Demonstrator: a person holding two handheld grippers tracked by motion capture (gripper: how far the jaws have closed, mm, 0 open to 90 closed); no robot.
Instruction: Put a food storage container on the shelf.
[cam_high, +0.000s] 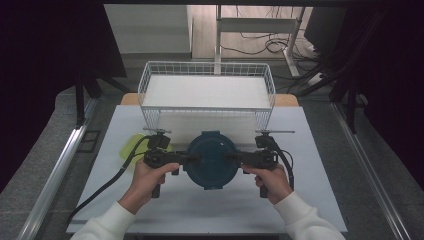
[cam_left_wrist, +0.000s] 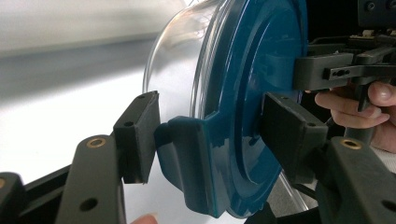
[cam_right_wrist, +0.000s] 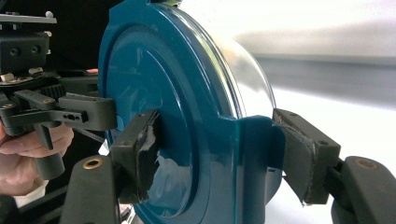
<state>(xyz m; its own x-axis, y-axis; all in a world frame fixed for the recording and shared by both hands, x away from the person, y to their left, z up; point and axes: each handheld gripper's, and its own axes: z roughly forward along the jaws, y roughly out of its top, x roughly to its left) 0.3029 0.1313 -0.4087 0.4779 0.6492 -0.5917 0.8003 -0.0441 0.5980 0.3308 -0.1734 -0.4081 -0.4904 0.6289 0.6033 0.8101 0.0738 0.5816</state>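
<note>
A round clear container with a dark teal lid (cam_high: 212, 156) hangs above the white table, level between both grippers. My left gripper (cam_high: 196, 159) is shut on its left latch tab, one pad under the tab and one on the lid's top (cam_left_wrist: 261, 84). My right gripper (cam_high: 231, 158) clamps the opposite latch the same way, its jaws on either side of the lid's rim (cam_right_wrist: 154, 79). In the left gripper view the left gripper (cam_left_wrist: 215, 140) grips the near tab, with the right gripper (cam_left_wrist: 336, 70) beyond. In the right gripper view the right gripper (cam_right_wrist: 222, 158) pinches its tab, and the left gripper (cam_right_wrist: 70, 114) is behind.
A white wire basket (cam_high: 207, 118) stands across the far side of the table, just beyond the container. A yellow-green flat thing (cam_high: 131, 147) lies under the left gripper's cable. Bare white table (cam_high: 210, 205) lies between my forearms. Dark curtains flank both sides.
</note>
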